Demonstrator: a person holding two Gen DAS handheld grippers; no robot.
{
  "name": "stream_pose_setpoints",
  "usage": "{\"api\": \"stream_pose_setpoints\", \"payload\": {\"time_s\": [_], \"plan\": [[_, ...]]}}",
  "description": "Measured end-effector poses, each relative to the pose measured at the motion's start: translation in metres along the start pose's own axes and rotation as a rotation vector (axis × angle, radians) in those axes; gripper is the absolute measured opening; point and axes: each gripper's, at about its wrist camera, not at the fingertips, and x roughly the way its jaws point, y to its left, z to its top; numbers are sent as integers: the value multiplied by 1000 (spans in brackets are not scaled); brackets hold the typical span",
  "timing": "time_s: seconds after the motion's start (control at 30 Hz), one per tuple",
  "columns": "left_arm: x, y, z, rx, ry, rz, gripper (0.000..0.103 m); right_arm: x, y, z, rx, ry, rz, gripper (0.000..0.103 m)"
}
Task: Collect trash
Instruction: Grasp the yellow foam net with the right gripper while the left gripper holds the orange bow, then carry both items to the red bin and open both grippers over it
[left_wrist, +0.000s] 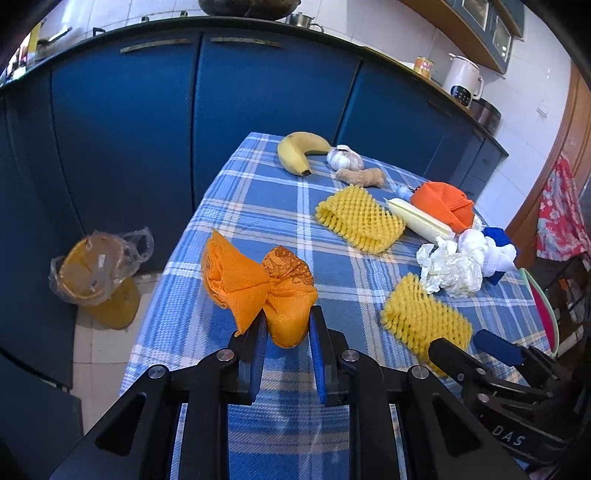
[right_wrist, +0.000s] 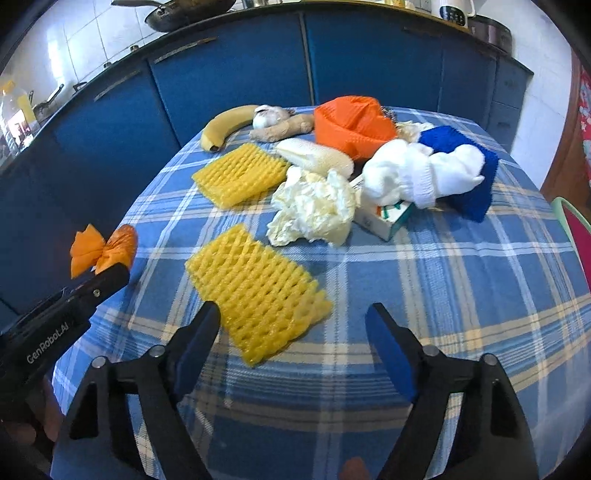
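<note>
My left gripper (left_wrist: 288, 325) is shut on an orange foam fruit net (left_wrist: 258, 284), pinched at its near end above the table's left part; it also shows in the right wrist view (right_wrist: 107, 247). My right gripper (right_wrist: 295, 317) is open and empty, its jaws either side of the near end of a yellow foam net (right_wrist: 258, 291), which also shows in the left wrist view (left_wrist: 424, 317). A second yellow net (left_wrist: 360, 219) (right_wrist: 240, 173) and crumpled white paper (left_wrist: 452, 269) (right_wrist: 314, 206) lie further back. A bin lined with a plastic bag (left_wrist: 99, 273) stands on the floor left of the table.
On the blue checked tablecloth (right_wrist: 443, 295) are a banana (left_wrist: 299, 149), garlic (left_wrist: 343, 157), ginger (left_wrist: 362, 177), an orange cloth (right_wrist: 351, 122), white and blue socks (right_wrist: 436, 170), a small box (right_wrist: 388, 221) and a pale foam sleeve (left_wrist: 417, 218). Blue cabinets (left_wrist: 258, 92) stand behind.
</note>
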Motion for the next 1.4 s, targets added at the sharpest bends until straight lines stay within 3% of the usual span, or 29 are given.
{"api": "stream_pose_setpoints", "payload": {"time_s": [0.03, 0.27, 0.33, 0.43, 0.87, 1.4], "plan": [[0, 0, 0, -1, 0, 0, 22, 0, 2, 0, -12, -2, -1, 69], [-8, 1, -4, -13, -8, 18, 22, -2, 12, -4, -54, -17, 36, 41], [-11, 0, -6, -13, -8, 20, 22, -4, 13, -6, -51, -21, 47, 27], [-15, -4, -9, -14, -9, 23, 22, -8, 13, -11, -64, -24, 57, 20], [-42, -33, -11, 17, -42, 14, 22, -55, -5, -21, -72, -108, 108, 17], [-59, -98, -3, 86, -38, -109, 22, -117, -90, -21, 56, -215, 3, 17]]}}
